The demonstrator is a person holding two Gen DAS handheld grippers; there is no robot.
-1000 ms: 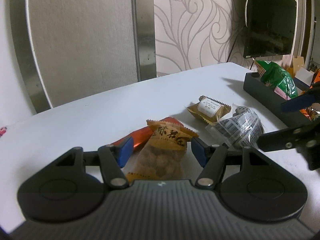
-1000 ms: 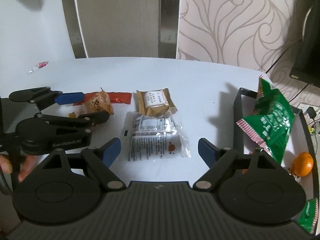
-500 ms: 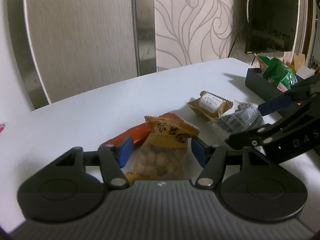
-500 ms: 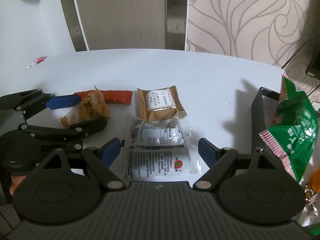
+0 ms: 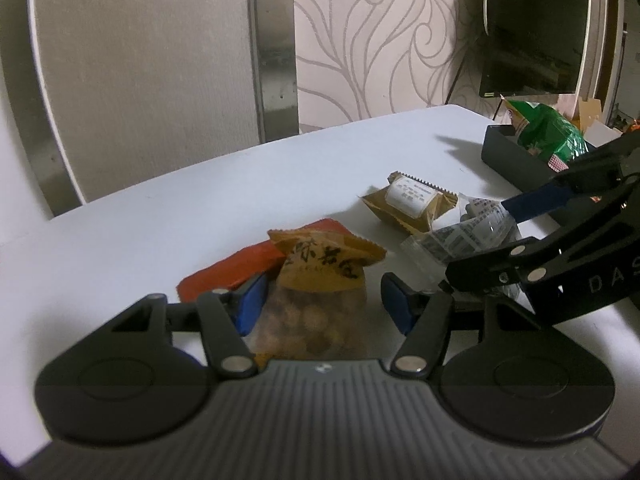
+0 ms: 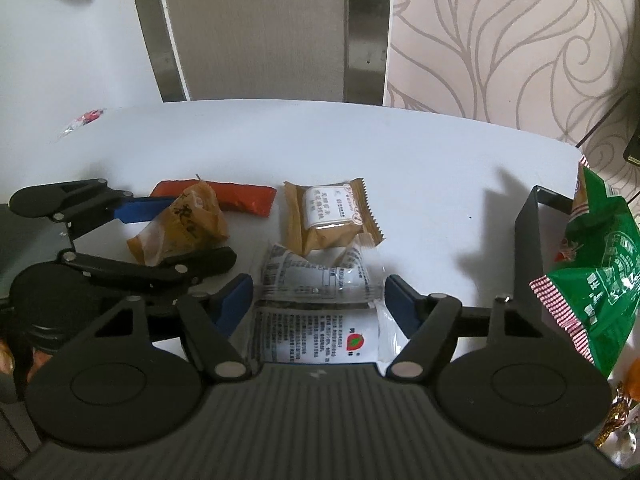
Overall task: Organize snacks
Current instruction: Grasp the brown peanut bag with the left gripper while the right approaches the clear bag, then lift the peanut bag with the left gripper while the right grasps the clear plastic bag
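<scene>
Black bin [image 6: 528,240] holds 1 green bag [image 6: 596,276]; 4 snacks remain on table [image 6: 360,152] left of bin: peanut pouch [image 5: 320,280] between parted left gripper [image 5: 320,304] jaws, clear packet [image 6: 316,304] between parted right gripper [image 6: 316,300] jaws, red stick [image 6: 240,198], brown pastry [image 6: 328,216].

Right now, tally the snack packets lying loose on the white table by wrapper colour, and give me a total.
Orange peanut bag: 1
Red flat packet: 1
Brown wrapped cake: 1
Clear printed packet: 1
Total: 4, leaving out the small candy wrapper at the table's far left edge.
</scene>
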